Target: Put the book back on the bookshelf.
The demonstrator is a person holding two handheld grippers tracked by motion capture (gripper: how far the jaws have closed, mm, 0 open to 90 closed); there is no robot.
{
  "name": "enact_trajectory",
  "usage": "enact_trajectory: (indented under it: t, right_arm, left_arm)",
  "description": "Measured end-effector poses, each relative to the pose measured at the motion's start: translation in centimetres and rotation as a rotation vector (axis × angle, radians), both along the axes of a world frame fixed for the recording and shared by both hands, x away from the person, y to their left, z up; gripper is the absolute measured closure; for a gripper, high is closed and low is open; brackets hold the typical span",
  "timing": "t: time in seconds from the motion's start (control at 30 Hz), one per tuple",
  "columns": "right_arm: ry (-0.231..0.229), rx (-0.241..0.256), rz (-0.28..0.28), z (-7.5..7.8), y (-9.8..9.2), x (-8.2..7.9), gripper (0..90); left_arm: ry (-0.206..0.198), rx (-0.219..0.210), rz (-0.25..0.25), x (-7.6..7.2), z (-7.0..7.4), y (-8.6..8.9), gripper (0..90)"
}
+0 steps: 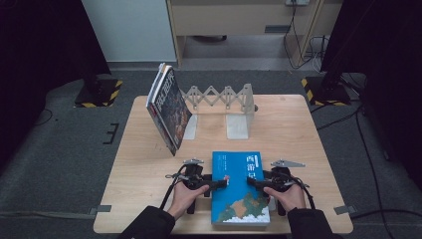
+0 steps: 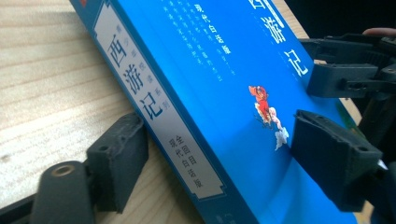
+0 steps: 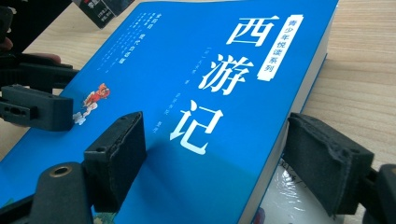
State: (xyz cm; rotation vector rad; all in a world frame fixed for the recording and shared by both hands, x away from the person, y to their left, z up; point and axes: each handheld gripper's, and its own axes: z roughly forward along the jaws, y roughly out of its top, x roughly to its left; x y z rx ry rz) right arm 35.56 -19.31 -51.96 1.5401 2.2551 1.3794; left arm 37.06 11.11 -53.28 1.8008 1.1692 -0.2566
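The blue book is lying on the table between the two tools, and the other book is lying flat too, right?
Not quite. The blue book does lie on the table between the left tool and right tool, but the high view shows the other book standing tilted by the rack.

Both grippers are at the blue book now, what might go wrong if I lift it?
The left gripper and right gripper each straddle just one edge of the blue book, so it may sag or slip between the jaws. Carried toward the rack, it might knock the leaning books, which look ready to topple.
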Motion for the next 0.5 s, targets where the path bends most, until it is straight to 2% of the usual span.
enact_trajectory:
  t: [0.13,0.3,0.5]
  right_arm:
    - [-0.004,0.000,0.001,-0.1,0.0,0.0,20.9]
    - [-0.007,0.003,0.005,-0.1,-0.1,0.1,20.8]
    - [-0.006,0.009,0.000,-0.2,-0.1,0.2,20.6]
  left_arm:
    - [-0.006,0.002,-0.002,0.0,0.3,0.2,23.5]
    - [0.016,0.023,-0.035,0.1,0.9,0.3,27.0]
    - [0.030,0.013,-0.047,-0.1,1.5,0.5,32.2]
